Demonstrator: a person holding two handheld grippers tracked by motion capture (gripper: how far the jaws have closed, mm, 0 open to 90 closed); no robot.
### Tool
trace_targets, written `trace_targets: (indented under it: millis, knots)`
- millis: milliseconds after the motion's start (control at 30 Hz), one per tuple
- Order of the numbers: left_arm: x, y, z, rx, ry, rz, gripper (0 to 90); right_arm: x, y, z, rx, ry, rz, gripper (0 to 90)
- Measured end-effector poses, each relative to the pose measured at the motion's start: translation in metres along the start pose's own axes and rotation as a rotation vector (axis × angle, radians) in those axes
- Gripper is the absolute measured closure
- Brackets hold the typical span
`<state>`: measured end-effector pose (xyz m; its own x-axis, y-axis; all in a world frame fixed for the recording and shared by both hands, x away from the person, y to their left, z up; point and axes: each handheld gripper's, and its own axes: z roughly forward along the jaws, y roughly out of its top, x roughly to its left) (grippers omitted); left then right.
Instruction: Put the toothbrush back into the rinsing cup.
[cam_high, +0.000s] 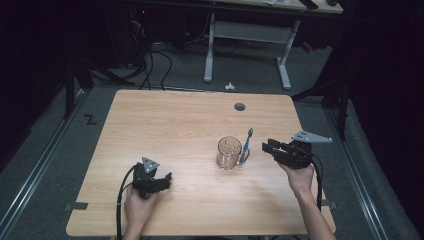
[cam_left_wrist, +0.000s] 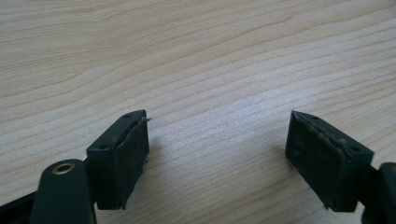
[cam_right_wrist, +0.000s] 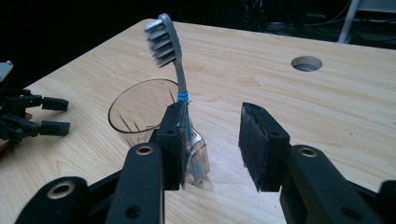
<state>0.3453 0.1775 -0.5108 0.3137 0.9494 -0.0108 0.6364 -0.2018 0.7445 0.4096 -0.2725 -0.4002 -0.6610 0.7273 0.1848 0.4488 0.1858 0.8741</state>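
Note:
A clear glass cup stands upright right of the table's middle. A grey toothbrush with a blue band leans on the cup's right side from outside, bristles up. My right gripper hovers just right of it, open, with nothing between the jaws. In the right gripper view the toothbrush rises behind the left jaw of my right gripper, in front of the cup; contact cannot be told. My left gripper rests low over the table's front left, open, with bare wood between the jaws of this left gripper.
The wooden table has a round cable hole near its far edge. Beyond it stand a white desk frame and floor cables. In the right gripper view, the left gripper lies at the far left.

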Motion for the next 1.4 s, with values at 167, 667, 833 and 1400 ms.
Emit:
trace_targets:
  millis: [167,667,833,1400]
  knots:
    - [0.0,0.0,0.0,0.0,0.0,0.0,22.0,-0.004,-0.005,-0.003,0.002,-0.009,0.01,62.6]
    - [0.0,0.0,0.0,-0.001,0.0,-0.001,22.0,-0.012,-0.013,-0.013,-0.005,-0.029,0.028,62.6]
    - [0.0,0.0,0.0,0.0,0.0,-0.001,22.0,-0.015,-0.018,-0.016,-0.005,-0.037,0.042,62.6]
    - [0.0,0.0,0.0,0.0,0.001,0.0,22.0,-0.019,-0.03,-0.021,-0.005,-0.044,0.064,62.5]
